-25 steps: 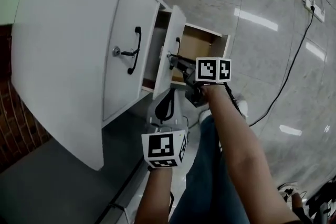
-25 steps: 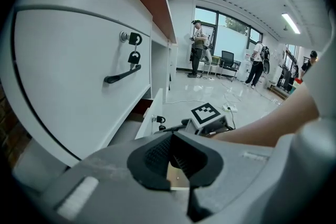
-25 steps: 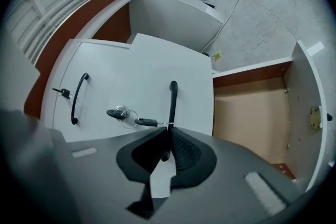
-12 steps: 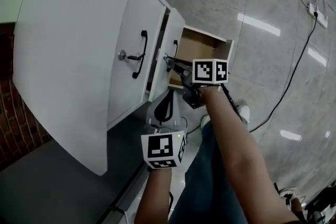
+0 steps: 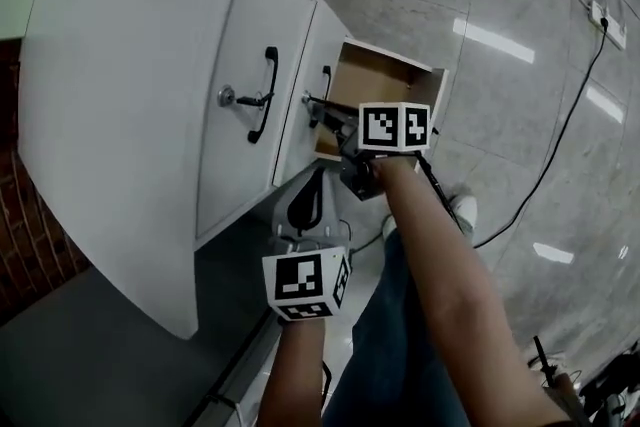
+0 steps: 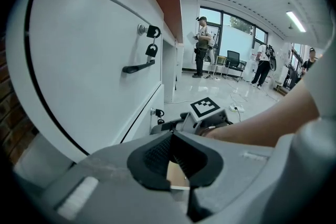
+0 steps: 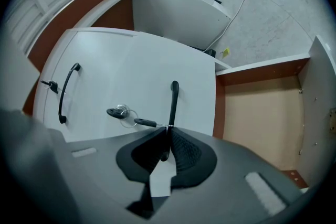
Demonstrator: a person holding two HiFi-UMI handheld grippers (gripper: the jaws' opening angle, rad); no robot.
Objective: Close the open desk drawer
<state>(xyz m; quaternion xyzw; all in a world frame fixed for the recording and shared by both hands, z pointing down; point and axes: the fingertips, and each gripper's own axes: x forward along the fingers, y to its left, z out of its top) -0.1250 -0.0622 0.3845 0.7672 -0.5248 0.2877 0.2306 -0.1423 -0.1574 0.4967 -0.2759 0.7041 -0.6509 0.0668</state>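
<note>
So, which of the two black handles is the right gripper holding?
The handle on the open drawer front, clamped by the right gripper; the other handle is untouched.

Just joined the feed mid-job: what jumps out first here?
The open drawer stands out, its bare wooden inside showing at the right of the white desk. The right gripper is clamped on the drawer handle, with a key just left of it.

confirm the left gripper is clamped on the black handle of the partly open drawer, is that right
Wrong side: it is the right gripper clamped on the black handle of the partly open drawer. The right gripper view shows its jaws closed on that handle.
</note>
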